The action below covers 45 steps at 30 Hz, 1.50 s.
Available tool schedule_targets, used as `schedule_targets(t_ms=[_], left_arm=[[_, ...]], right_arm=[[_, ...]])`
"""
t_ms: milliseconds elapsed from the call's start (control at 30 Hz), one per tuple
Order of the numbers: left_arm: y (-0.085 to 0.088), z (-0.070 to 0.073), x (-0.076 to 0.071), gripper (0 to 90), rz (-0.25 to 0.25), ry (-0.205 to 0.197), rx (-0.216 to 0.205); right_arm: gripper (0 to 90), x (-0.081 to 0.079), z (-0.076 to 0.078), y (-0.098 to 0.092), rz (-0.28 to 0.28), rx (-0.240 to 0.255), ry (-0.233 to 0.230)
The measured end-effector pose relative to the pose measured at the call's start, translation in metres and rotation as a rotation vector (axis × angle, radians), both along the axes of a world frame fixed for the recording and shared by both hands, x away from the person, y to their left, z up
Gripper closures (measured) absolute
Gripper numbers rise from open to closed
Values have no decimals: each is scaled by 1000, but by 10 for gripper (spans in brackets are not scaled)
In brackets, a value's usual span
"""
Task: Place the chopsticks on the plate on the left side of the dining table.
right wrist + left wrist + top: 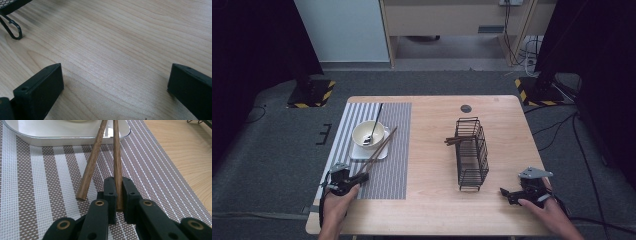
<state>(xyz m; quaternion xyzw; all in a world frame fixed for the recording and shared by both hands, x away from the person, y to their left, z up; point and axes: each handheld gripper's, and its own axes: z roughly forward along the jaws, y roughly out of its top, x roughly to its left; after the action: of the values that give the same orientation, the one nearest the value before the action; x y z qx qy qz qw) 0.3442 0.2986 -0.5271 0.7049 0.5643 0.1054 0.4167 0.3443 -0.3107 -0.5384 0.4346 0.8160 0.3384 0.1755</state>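
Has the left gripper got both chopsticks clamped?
No, the left gripper is shut on one chopstick, while the other chopstick lies free on the striped placemat beside it.

Placemat (387,170): lies on the left half of the table (437,210).
Tray (357,152): sits on the placemat.
Bowl (362,131): sits on the tray.
Spoon (374,127): stands in the bowl and leans back.
Chopsticks (379,149): lean on the tray's right edge, near ends on the placemat.
Wire basket (472,152): stands right of the placemat.
More chopsticks (455,141): poke out of the basket's left side.
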Motion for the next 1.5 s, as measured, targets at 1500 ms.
schedule_targets(t_ms=[1500], left_arm=[[-1, -3, 3, 808, 21, 36, -18]], right_arm=[[2, -1, 0, 0, -6, -1, -2]])
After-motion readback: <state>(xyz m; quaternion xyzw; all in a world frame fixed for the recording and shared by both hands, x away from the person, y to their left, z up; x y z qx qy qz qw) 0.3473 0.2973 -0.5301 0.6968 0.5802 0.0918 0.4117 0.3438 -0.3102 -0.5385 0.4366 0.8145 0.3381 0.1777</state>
